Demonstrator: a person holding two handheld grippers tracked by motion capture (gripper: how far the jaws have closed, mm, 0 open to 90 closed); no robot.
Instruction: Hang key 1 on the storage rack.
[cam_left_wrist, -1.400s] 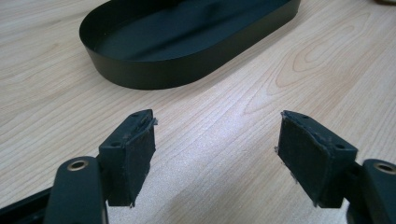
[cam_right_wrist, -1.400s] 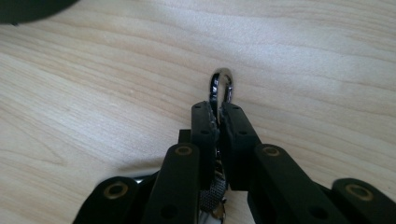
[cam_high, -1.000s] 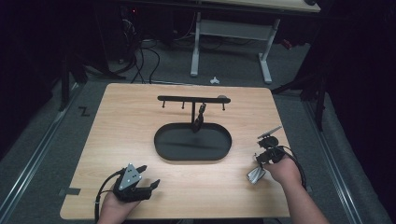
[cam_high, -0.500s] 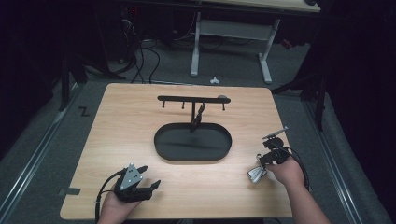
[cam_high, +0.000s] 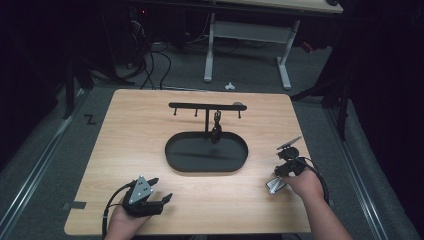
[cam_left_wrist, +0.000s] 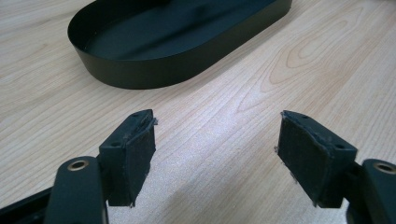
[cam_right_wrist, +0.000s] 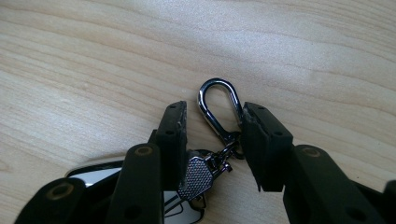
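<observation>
A keychain lies on the wooden table (cam_high: 125, 145) at the right: a silver snap clip (cam_right_wrist: 217, 105), a small textured metal tag (cam_right_wrist: 196, 177) and a shiny silver fob (cam_high: 274, 185). My right gripper (cam_right_wrist: 214, 119) points down over it, open, one jaw on each side of the clip; whether they touch it is unclear. My left gripper (cam_high: 161, 188) rests near the front left edge, open and holding nothing (cam_left_wrist: 217, 135). It faces the black oval tray (cam_left_wrist: 154, 74).
The black oval tray (cam_high: 175, 162) sits mid-table. Behind it rises a black stand with a hook bar (cam_high: 190, 105), and a small dark item (cam_high: 216, 131) hangs from one hook. Desk legs and cables stand on the floor beyond the far edge.
My right hand wobbled slightly to the right and back over the keychain. The left gripper and the keychain have stayed put.
</observation>
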